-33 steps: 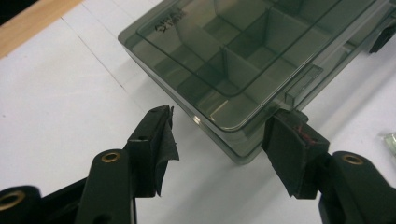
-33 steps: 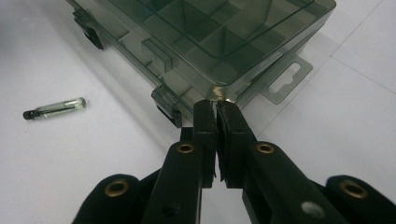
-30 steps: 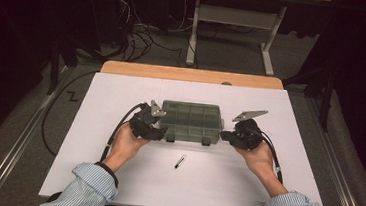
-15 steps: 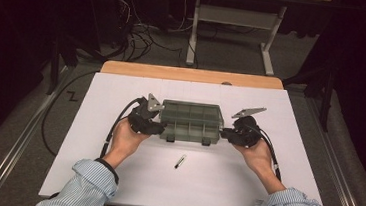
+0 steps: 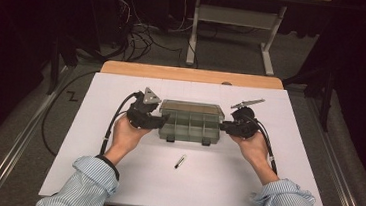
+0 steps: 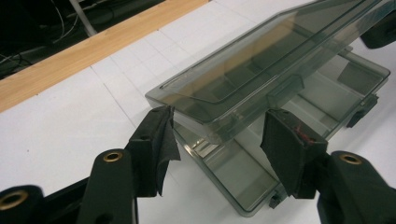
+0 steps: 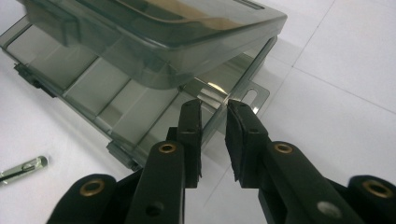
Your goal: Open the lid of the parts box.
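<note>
A smoky clear compartment box [image 5: 189, 126] lies mid-table with its hinged lid [image 6: 261, 70] raised partway over the base [image 7: 107, 98]. My left gripper [image 5: 163, 120] is at the box's left end. In the left gripper view this gripper [image 6: 219, 119] is open, one jaw on each side of the lid's end and not clamping it. My right gripper [image 5: 222, 126] is at the right end. In the right gripper view it [image 7: 212, 109] is almost closed, with the base's end wall between the two pads.
A small slim metal-and-clear piece [image 5: 180, 161] lies on the white table cover [image 5: 90, 165] in front of the box; it is also at the left of the right gripper view [image 7: 23, 168]. A wooden strip [image 5: 193, 75] edges the far side. Beyond it are cables and a desk frame.
Both hands have stayed at the box's ends. The left gripper has tipped up a little, and the lid now stands slightly higher above the base.
</note>
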{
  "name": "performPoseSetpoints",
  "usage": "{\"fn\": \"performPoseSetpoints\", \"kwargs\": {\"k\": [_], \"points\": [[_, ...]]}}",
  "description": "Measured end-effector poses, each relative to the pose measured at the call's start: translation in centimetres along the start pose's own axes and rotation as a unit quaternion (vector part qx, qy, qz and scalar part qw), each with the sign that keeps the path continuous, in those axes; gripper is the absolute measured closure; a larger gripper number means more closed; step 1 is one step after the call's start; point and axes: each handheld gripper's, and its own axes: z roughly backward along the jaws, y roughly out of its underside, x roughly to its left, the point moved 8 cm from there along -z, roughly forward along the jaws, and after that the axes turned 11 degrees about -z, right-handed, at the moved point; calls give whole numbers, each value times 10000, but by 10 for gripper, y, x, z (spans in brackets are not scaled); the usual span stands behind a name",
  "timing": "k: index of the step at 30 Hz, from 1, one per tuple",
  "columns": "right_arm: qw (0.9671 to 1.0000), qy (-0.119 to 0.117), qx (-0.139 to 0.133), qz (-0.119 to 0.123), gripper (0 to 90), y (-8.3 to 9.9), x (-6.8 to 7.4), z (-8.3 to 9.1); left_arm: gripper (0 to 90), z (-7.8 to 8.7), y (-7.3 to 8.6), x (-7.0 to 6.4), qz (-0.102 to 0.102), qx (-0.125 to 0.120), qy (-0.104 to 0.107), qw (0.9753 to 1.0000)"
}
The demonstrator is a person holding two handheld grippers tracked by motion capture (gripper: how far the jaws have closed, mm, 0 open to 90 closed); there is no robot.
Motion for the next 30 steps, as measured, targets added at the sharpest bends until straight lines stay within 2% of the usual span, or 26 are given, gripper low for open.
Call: {"fn": "performPoseSetpoints", "kwargs": {"k": [6,10,14,25,30], "points": [[9995,78,254,-184,756,-3,-2,-11,428,0,-5,3,148,-148,38,9998],[9989,71,320,-339,749,-6,-2,-17,430,1,-7,4,251,-204,98,9994],[9984,176,380,-374,746,-8,-3,-21,431,2,-9,6,227,-225,62,9995],[9976,473,455,-225,739,-13,-3,-29,436,2,-16,10,205,-289,9,9994],[9976,448,501,-188,743,-14,-4,-29,435,2,-19,12,158,-281,-13,9995]]}}
